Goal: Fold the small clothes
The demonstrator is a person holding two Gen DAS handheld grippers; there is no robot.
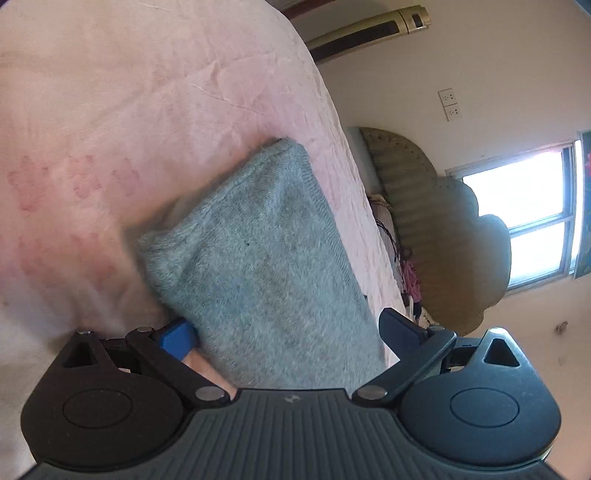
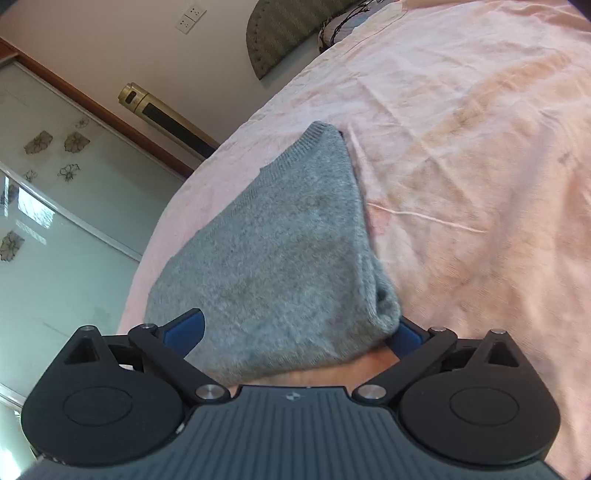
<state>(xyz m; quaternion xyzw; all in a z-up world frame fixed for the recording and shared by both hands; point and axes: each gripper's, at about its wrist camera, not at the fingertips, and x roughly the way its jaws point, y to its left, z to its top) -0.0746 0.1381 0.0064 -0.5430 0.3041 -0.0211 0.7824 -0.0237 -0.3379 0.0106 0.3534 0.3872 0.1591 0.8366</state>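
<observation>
Item: grey knit sweater [image 1: 258, 258], folded bundle on pink bedsheet [image 1: 110, 92]. Left gripper [image 1: 288, 332], right gripper [image 2: 295, 328]: jaws spread wide, sweater between, nothing clamped. Soft, light, floppy, non-slip; grip ribbed hem corners

A folded grey knit garment [image 1: 258, 258] [image 2: 280, 258] lies on the pink crinkled bedspread [image 1: 129, 110] [image 2: 461, 147]; a padded olive headboard [image 1: 424, 206] [image 2: 288, 33] stands beyond the bedspread.
</observation>
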